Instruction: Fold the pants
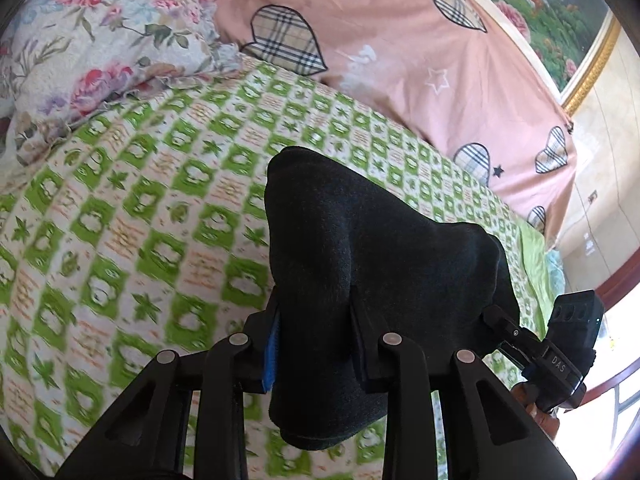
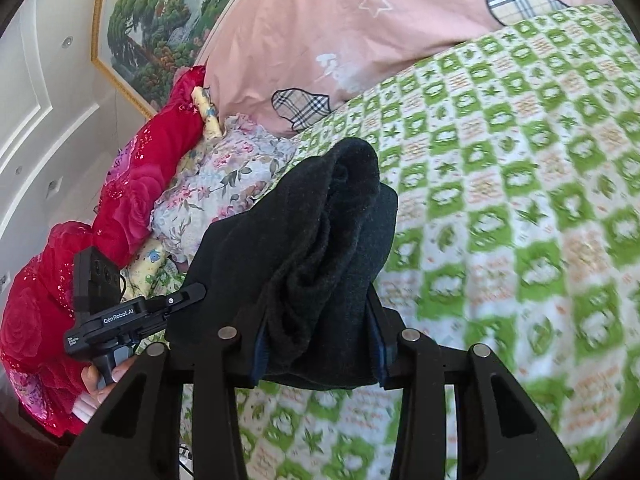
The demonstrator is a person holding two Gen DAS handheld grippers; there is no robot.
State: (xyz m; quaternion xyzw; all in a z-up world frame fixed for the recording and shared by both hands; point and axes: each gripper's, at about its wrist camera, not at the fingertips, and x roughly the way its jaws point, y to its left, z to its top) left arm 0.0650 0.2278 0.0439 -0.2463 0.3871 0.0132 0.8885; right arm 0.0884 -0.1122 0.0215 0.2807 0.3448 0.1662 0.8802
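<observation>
Both grippers were up off the bed, and the black pants [image 1: 360, 248] hung between them, bunched thick and dark above the green-and-white checked bedsheet [image 1: 132, 208]. The left gripper [image 1: 316, 344] had its jaws closed on a fold of that black cloth, the fabric spilling out above and below the fingers, with a strip of blue pad showing on the left finger [image 1: 270, 360]. Over at the right edge of the left wrist view, the other tool showed up, the right gripper [image 1: 560, 340], pinching the far end of the same garment.

From the right wrist view the story was the same: the right gripper [image 2: 316, 344] was clamped on the pants [image 2: 320, 240], a rumpled wad of dark knit wedged between its two fingers and rising up in a rounded hump. The left gripper [image 2: 120, 320] sat low on the left of that view, its tip touching the edge of the black cloth, a hand [image 2: 100, 380] wrapped under its handle.

Beyond the sheet lay a pink cover [image 1: 400, 40] with plaid hearts, a floral pillow [image 1: 100, 40] beside it, and a red rose-patterned blanket [image 2: 132, 200] along the wall. A gold-framed landscape painting [image 2: 160, 20] hung above them.
</observation>
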